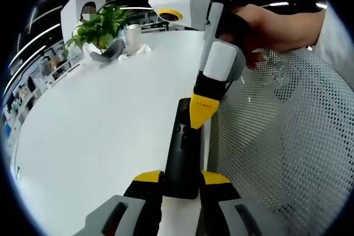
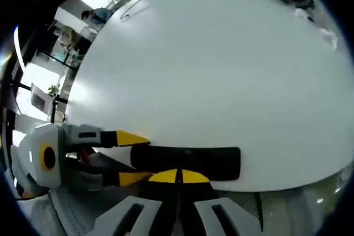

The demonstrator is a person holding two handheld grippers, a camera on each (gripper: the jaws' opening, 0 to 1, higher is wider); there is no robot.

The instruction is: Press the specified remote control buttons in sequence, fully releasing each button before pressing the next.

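Left gripper (image 1: 181,179) clamps the black remote's (image 1: 182,147) near end on the white bench (image 1: 99,131); right gripper (image 2: 178,176), tips together, presses its top.

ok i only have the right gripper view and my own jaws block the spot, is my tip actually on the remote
observer: Yes. In the left gripper view the right gripper, jaws shut, has its yellow tip down on the top face of the remote, in the far half of it.
operator: centred on it or off to a side
observer: Off to a side. The tip sits at the long edge nearest the mesh chair, and the small buttons lie beside it, uncovered.
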